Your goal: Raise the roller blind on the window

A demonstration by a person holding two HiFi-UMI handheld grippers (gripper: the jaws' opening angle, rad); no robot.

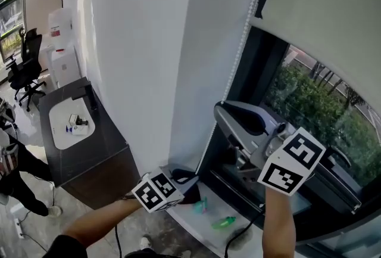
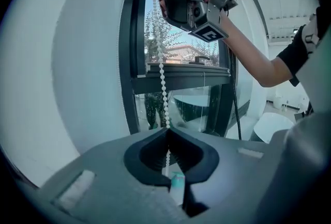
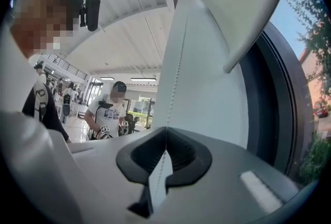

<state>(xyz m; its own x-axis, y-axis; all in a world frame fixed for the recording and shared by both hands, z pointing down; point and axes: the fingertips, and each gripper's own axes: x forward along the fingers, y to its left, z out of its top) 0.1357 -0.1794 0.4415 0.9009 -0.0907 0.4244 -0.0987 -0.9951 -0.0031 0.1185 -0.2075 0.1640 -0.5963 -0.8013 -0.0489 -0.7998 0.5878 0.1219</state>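
The left gripper (image 2: pixel 166 132) has its jaws pressed together on the bead chain (image 2: pixel 163 78), which runs straight down into the meeting point of the pads and shows again in the hollow behind them. The right gripper (image 3: pixel 166 130) is likewise pinched shut on the same chain, higher up, with the beads passing between its closed tips. In the head view the right gripper sits up against the window frame (image 1: pixel 208 149) where the chain hangs, while the left is lower and nearer, just above the sill (image 1: pixel 196 224). The roller blind (image 1: pixel 327 6) is already part of the way up. Its bottom edge crosses the upper right of the head view, and the glass (image 1: pixel 309 102) below it is bare, with trees showing beyond. The step in hand looks like hand-over-hand hauling on the chain, with both tools gripping one strand. The next move probably calls for a steady downward pull along the line of the chain. One tool would then let go and take a fresh hold higher up while the other keeps the strand taut. A pull off to the side could let the small beads slip out between the pads. How much blind remains to roll up cannot be told, since its top is out of view.
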